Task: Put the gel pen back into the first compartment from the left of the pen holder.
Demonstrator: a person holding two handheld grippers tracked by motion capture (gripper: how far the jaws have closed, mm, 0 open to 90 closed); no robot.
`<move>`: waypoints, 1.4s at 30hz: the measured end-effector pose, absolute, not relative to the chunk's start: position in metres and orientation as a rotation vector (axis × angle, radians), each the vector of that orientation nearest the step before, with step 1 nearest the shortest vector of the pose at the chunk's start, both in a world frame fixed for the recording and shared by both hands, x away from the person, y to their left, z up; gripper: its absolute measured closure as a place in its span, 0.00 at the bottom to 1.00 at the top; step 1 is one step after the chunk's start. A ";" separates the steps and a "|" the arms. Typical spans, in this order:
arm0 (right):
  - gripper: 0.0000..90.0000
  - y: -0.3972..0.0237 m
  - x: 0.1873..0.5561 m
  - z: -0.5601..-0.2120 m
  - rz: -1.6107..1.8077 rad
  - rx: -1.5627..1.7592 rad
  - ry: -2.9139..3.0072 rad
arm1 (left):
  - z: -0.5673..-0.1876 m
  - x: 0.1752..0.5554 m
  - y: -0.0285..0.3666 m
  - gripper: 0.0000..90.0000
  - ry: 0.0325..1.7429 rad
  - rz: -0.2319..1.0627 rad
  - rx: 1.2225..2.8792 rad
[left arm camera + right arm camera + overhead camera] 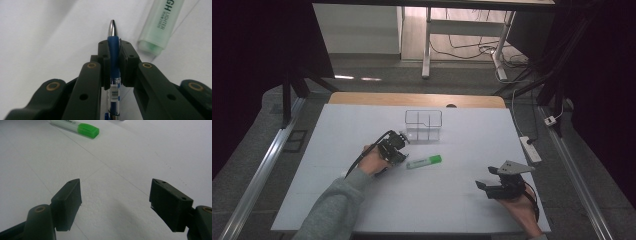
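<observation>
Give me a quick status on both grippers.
Left gripper shut on blue pen. Right gripper open, empty. Green highlighter beside the pen, nothing blocking.

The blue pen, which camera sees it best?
The left gripper view: the blue pen sits close up, clamped between the left gripper jaws, silver tip forward. In the high view it is hidden at that gripper.

pen [113, 53]: barrel cut off at bottom edge | highlighter [160, 22]: cap end cut off at top edge
</observation>
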State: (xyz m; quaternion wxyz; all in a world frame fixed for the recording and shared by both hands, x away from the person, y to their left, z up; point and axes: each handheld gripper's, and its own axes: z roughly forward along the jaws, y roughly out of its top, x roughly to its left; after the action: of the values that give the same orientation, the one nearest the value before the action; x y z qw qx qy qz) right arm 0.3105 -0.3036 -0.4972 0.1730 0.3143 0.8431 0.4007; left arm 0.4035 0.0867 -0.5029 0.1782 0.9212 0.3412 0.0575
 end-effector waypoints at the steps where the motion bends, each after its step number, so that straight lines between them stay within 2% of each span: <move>1: 0.28 -0.304 0.311 -0.497 1.136 0.894 2.391 | -0.501 0.403 0.089 0.88 0.963 0.166 2.594; 18: 0.28 -0.303 0.310 -0.496 1.134 0.893 2.386 | -0.460 0.384 0.115 0.88 0.896 0.273 2.357; 31: 0.28 -0.304 0.310 -0.496 1.139 0.898 2.380 | -0.443 0.380 0.131 0.88 0.876 0.285 2.155; 34: 0.28 -0.304 0.310 -0.496 1.140 0.897 2.380 | -0.440 0.379 0.136 0.88 0.868 0.251 2.091; 42: 0.28 -0.305 0.310 -0.495 1.140 0.900 2.377 | -0.433 0.377 0.142 0.88 0.861 0.291 2.022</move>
State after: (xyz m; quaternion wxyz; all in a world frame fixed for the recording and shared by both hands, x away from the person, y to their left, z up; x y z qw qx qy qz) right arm 0.3103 -0.3048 -0.4953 0.1770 0.3180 0.8399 0.4027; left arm 0.3770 0.1421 -0.4334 0.4462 0.8162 0.3477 0.1174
